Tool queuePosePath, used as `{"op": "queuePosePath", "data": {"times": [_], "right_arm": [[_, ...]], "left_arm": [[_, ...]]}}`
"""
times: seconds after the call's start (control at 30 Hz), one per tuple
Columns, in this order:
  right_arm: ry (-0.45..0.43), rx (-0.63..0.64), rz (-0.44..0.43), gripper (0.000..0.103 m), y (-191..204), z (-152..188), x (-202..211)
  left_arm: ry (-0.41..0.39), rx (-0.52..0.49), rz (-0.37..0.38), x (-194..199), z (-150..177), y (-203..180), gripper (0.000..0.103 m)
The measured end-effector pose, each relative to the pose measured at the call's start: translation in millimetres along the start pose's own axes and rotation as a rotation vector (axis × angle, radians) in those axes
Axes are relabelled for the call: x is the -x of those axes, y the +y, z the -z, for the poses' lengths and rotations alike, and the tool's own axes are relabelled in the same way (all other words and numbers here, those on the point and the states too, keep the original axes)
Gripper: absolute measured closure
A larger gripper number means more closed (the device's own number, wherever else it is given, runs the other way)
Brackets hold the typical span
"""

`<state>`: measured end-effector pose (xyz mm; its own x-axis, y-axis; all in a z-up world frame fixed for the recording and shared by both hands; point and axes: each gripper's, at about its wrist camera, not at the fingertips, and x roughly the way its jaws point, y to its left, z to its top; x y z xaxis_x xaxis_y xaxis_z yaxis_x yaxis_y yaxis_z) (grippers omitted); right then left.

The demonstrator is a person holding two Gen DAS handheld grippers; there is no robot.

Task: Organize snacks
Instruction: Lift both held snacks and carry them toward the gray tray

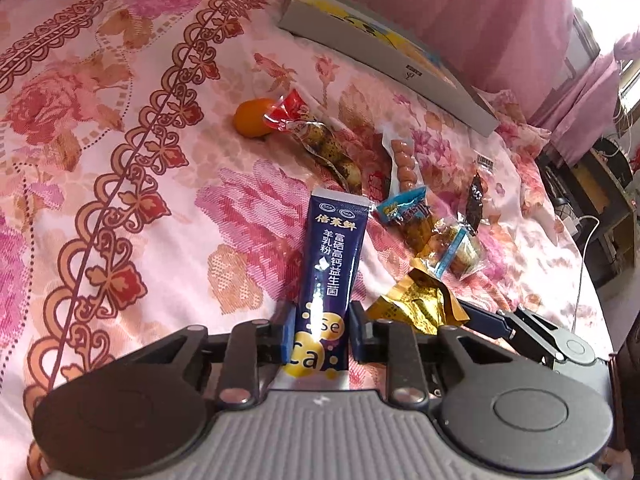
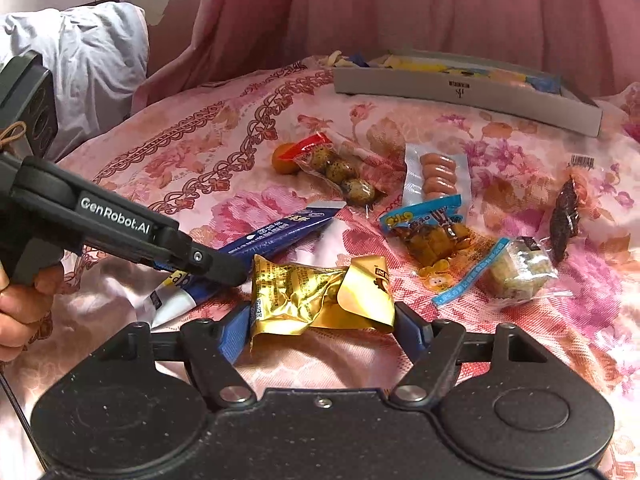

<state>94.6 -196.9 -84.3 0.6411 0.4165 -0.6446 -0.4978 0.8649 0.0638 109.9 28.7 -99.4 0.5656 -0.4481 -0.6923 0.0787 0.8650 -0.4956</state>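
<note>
The left gripper has its fingers clamped on the lower end of a dark blue goat-milk-powder stick pack, which runs up the middle of the left wrist view over the floral bedspread. In the right wrist view the same gripper reaches in from the left edge, a person's hand on its handle, with the stick pack lying slanted under its tip.

The right gripper has its fingers spread wide on either side of a crumpled gold foil snack packet at lower centre of the right wrist view; whether the fingers touch the foil I cannot tell.

Further up the bed lie the other snacks: a small orange fruit touching a clear pack of quail eggs with a red top, a vacuum pack of small sausages to the right, a blue-topped packet of brown braised pieces below it, a clear-wrapped pale cake at right, and a dark dried strip in clear wrap near the right edge.

A shallow grey cardboard box with yellow and blue contents sits at upper right, in front of a pink curtain.
</note>
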Motion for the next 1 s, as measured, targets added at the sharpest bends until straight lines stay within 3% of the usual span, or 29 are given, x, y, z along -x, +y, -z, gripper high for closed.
{"op": "queuePosePath", "data": {"times": [0.6, 0.77, 1.0], "right_arm": [[-0.124, -0.036, 0.026, 0.028, -12, -3, 34], [-0.173, -0.051, 0.036, 0.028, -30, -19, 38], [-0.226, -0.086, 0.058, 0.028, -65, -56, 33]], "left_arm": [[-0.09, -0.022, 0.056, 18, 2, -24, 0.075], [-0.132, -0.051, 0.071, 18, -23, -37, 0.075], [-0.178, -0.091, 0.086, 4, -85, -61, 0.075]]}}
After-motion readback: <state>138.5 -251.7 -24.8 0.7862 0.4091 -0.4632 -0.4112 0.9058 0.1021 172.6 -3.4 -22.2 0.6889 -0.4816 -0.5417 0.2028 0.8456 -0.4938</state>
